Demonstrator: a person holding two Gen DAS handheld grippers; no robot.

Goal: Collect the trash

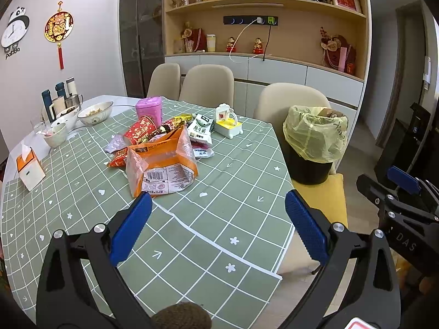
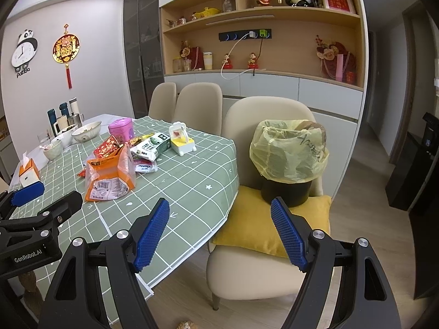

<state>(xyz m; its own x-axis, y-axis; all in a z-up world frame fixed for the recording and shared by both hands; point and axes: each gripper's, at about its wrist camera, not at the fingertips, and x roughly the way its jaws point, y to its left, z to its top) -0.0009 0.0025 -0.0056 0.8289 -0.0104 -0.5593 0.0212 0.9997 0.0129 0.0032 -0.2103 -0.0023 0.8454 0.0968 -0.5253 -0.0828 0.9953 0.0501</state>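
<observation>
A heap of wrappers lies on the green checked tablecloth point(image 1: 219, 213): a large orange and clear bag point(image 1: 162, 167) in front, red snack packets point(image 1: 138, 133), a white milk pouch point(image 1: 201, 128). The heap also shows in the right wrist view, with the orange bag point(image 2: 109, 175) nearest. A black bin with a yellow liner point(image 1: 315, 139) point(image 2: 288, 156) stands on a yellow cushion on a chair right of the table. My left gripper point(image 1: 218, 205) is open and empty, just short of the orange bag. My right gripper point(image 2: 219, 213) is open and empty, over the table's right edge.
Bowls point(image 1: 94, 112), a pink tin point(image 1: 149, 108), flasks point(image 1: 59, 93), an orange tissue box point(image 1: 28, 167) and a yellow-white toy point(image 1: 227, 123) stand on the table. Beige chairs point(image 1: 207, 82) line the far side. A yellow cushion point(image 2: 274, 224) lies under the bin. Shelves fill the back wall.
</observation>
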